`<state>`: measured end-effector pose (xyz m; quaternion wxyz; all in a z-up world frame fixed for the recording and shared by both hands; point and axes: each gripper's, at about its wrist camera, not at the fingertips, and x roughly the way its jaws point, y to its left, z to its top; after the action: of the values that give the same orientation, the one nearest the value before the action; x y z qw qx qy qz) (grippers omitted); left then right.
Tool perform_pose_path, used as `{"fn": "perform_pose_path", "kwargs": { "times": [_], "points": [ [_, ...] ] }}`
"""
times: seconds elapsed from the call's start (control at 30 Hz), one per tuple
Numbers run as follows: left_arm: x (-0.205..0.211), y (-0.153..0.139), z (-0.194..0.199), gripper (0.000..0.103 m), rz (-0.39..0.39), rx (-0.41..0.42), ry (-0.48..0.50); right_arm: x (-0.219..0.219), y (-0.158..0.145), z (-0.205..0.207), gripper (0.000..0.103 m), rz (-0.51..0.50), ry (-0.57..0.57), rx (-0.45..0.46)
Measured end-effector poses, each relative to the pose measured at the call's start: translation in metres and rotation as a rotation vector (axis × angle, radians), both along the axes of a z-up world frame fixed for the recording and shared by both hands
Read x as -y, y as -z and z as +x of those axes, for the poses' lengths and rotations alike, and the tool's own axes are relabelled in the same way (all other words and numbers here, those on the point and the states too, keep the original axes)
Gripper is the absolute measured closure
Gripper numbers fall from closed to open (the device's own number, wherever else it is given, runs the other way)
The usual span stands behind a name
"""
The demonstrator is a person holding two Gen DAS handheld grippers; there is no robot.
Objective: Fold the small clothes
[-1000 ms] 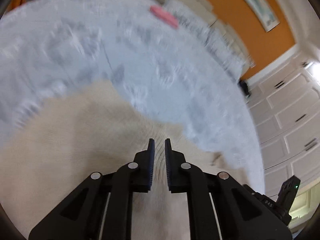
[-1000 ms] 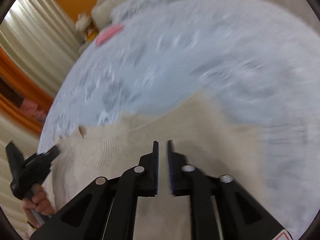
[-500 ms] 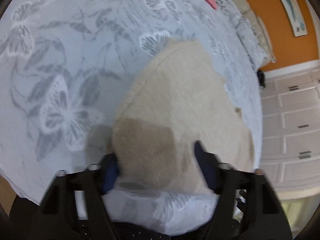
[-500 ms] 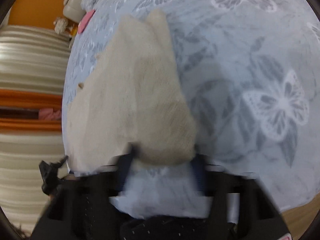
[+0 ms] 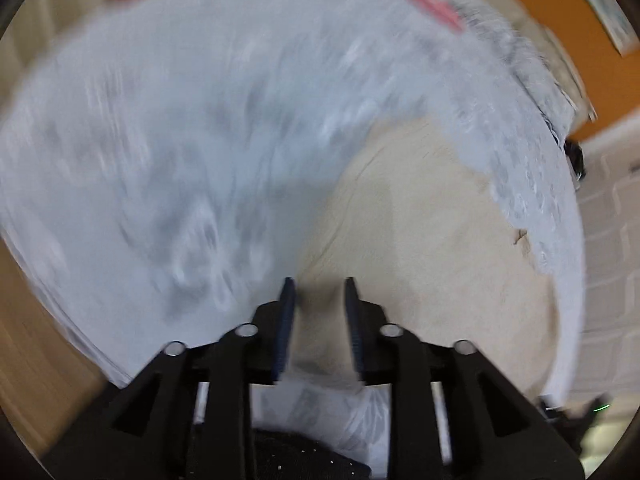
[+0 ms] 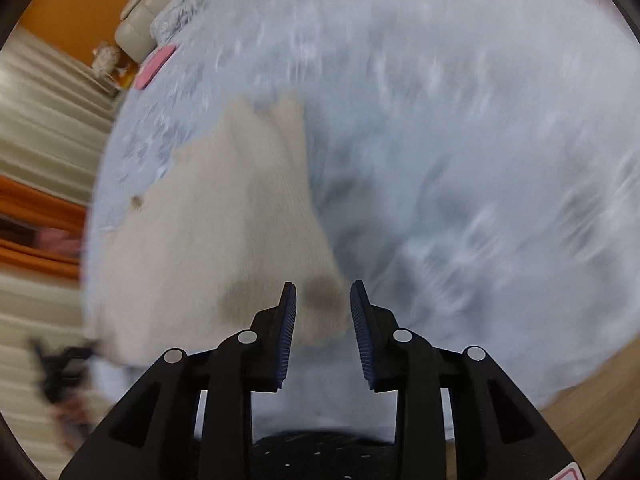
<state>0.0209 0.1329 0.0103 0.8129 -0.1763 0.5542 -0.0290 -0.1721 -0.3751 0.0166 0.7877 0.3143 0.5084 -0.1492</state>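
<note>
Surface: you work on a bed (image 5: 200, 140) covered by a pale blue sheet with a grey and white print; both views are smeared, so the print cannot be made out.
Room: orange wall (image 6: 76, 8), white panelled doors (image 5: 612, 208) at the right edge of the left view, pale curtains (image 6: 44, 128) at the left of the right view, wooden floor (image 6: 592, 420) below the bed edge.
Garment: the cream knitted piece (image 5: 420, 240) lies flat on the sheet near your edge of the bed; in the right view it (image 6: 224, 232) stretches away to the upper left.
Left claw (image 5: 318, 292): your jaws stand partly apart over the near edge of the knit, holding nothing.
Right claw (image 6: 323, 294): your jaws stand partly apart over the near corner of the knit, also empty.
Other things: a pink flat object (image 6: 154, 67) lies far up the bed, beside a grey-white pillow (image 6: 136, 32).
Writing: a framed picture (image 5: 600, 4) hangs on the wall, cut off by the lens edge; no text is readable.
Hard to see: a small brown spot (image 6: 137, 201) sits on the far edge of the knit, perhaps a tag.
</note>
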Motion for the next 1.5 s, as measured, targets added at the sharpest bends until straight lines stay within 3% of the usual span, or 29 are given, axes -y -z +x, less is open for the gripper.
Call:
{"fn": "perform_pose_path", "kwargs": {
  "times": [0.03,0.07,0.17,0.27,0.37,0.4,0.47,0.57,0.63,0.73,0.8,0.93,1.0,1.17,1.2,1.3,1.4,1.43,1.5],
  "points": [
    [0.016,-0.023,0.002,0.060,0.035,0.087,0.033,-0.006,-0.020,0.006,0.073,-0.060,-0.004,0.053],
    [0.027,-0.032,0.004,0.059,0.041,0.125,0.057,-0.014,-0.032,0.017,0.073,-0.053,-0.028,0.119],
    [0.081,-0.043,0.026,0.059,0.003,0.200,0.182,-0.045,-0.038,0.063,0.090,0.028,-0.157,0.210],
    [0.126,-0.005,0.052,0.059,0.033,0.147,0.251,-0.068,-0.004,0.119,0.094,0.010,-0.240,0.146],
    [0.141,0.054,0.076,0.060,0.106,0.023,0.230,-0.039,0.054,0.139,0.103,-0.063,-0.152,0.002],
    [0.140,0.062,0.080,0.058,0.097,0.047,0.215,-0.027,0.059,0.135,0.103,-0.022,-0.139,0.040],
    [0.150,0.061,0.076,0.058,0.155,0.125,0.243,-0.012,0.061,0.126,0.103,0.070,-0.068,0.096],
    [0.170,0.062,0.069,0.055,0.282,0.193,0.280,-0.029,0.042,0.127,0.103,-0.046,-0.050,0.099],
    [0.176,0.059,0.066,0.054,0.324,0.210,0.289,-0.051,0.025,0.132,0.100,-0.102,-0.092,0.141],
    [0.169,0.059,0.068,0.053,0.291,0.206,0.274,-0.071,0.025,0.143,0.100,-0.120,-0.204,0.131],
    [0.165,0.058,0.067,0.052,0.286,0.210,0.279,-0.078,0.051,0.160,0.103,-0.169,-0.238,0.045],
    [0.168,0.062,0.063,0.050,0.326,0.233,0.299,-0.059,0.040,0.159,0.102,-0.091,-0.153,0.103],
    [0.169,0.061,0.063,0.050,0.329,0.241,0.298,-0.062,0.030,0.148,0.092,-0.088,-0.142,0.137],
    [0.147,0.040,0.054,0.050,0.234,0.278,0.235,-0.097,0.023,0.137,0.092,-0.062,-0.198,0.177],
    [0.136,0.032,0.051,0.048,0.214,0.293,0.197,-0.103,0.023,0.134,0.092,-0.055,-0.212,0.178],
    [0.073,0.007,0.043,0.029,0.074,0.327,-0.029,-0.126,0.026,0.141,0.092,-0.062,-0.267,0.177],
    [0.025,0.024,0.052,0.022,-0.020,0.190,-0.153,-0.146,0.019,0.149,0.092,-0.053,-0.322,0.224],
    [0.010,0.042,0.060,0.022,-0.059,0.092,-0.188,-0.153,0.017,0.155,0.092,-0.038,-0.347,0.242],
    [0.001,0.073,0.071,0.023,-0.147,-0.038,-0.174,-0.167,0.016,0.165,0.092,-0.033,-0.389,0.249]
  ]
}}
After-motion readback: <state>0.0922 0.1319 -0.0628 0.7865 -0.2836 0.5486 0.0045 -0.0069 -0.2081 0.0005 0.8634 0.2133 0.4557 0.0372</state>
